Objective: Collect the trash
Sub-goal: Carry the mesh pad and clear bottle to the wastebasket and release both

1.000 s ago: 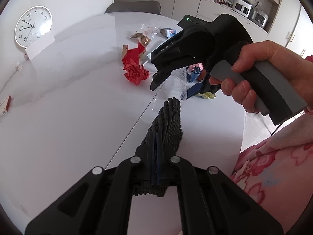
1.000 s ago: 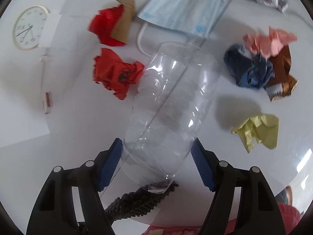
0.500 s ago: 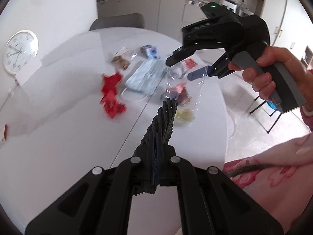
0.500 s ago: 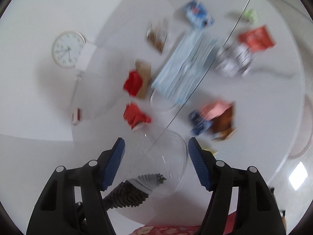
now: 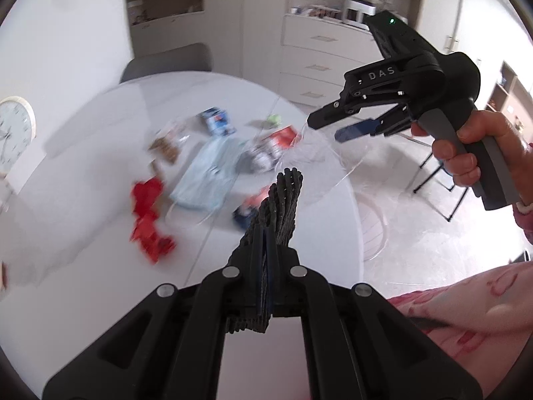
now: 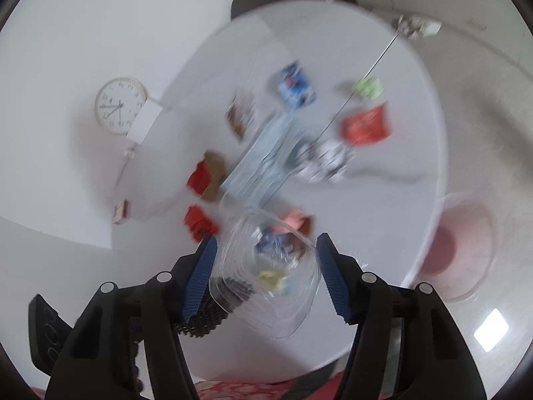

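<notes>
Lifted clear of the white table, the clear plastic bottle sits between the right gripper's closing jaws, the left gripper pinches a dark knitted cloth, and crumpled papers, wrappers and a face mask remain on that table.

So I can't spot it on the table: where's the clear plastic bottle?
The bottle is off the table, between the right gripper's closing fingers in its own view, above the table's near edge.

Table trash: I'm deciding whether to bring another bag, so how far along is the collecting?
Early. The right gripper, jaws closing, carries a clear plastic bottle; the shut left gripper holds a dark knitted thing. The face mask, red paper and wrappers remain on the table.
</notes>
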Demonstrator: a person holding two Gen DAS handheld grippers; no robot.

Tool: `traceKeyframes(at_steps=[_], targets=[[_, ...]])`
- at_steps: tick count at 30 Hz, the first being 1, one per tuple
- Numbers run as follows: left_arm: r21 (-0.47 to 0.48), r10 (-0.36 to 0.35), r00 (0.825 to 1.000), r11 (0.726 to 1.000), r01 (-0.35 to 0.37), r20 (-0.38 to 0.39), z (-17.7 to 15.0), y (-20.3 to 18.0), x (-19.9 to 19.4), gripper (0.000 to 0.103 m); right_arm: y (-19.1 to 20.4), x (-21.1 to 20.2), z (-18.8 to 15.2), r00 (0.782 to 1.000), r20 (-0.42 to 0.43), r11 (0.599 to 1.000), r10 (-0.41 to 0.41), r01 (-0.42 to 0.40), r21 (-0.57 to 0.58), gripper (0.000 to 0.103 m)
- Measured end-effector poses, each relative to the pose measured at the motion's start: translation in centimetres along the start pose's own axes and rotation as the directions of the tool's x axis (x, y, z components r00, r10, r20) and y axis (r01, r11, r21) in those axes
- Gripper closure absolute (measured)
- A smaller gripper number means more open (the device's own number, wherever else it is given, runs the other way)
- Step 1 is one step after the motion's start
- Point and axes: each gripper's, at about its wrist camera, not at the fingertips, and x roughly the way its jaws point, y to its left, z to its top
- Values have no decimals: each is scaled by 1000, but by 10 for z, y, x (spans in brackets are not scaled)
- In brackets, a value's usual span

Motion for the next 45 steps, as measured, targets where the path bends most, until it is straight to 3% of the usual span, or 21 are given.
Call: traceKeyframes(at_steps=[9,12,16,19,23,28,31,33,35,39,42,45], targets=[[122,-169,986,978,169,-10,66,-104,73,101,-96,-103,16,978,136,987,-159,155,39,41],[147,-212,976,965,218,-56,85,-150,114,101,-135,-128,20,968,153,980,-196,187,71,41],[112,-247,955,957,267,-163,98,-204,183,101,-187,-149,23,957,163,969,-240,225,106,41],[83,-228,943,964,254,-240,92,-232,238,101,-224,-152,25,955,155,963,-251,231,137,41],[2,-175,912,982,189,-372,64,-247,323,101,-273,-143,24,959,131,957,-251,225,185,41],[-8,-105,874,993,115,-475,26,-249,388,101,-308,-115,16,965,89,953,-248,226,203,41],[-23,-68,854,998,66,-516,12,-243,407,99,-328,-98,10,972,61,953,-228,210,218,41],[-37,-68,859,998,56,-508,15,-242,400,92,-335,-89,6,976,46,955,-215,200,220,41],[-53,-74,876,997,55,-477,29,-243,387,80,-340,-80,1,979,29,958,-202,191,213,41],[-153,-131,922,985,80,-365,65,-229,317,43,-341,-52,-7,986,-15,966,-169,168,195,41],[-188,-134,950,979,83,-281,85,-214,258,22,-345,-18,-12,988,-61,973,-143,152,173,41],[-199,-96,969,979,50,-228,98,-195,213,12,-347,33,-19,982,-121,978,-142,158,133,41]])
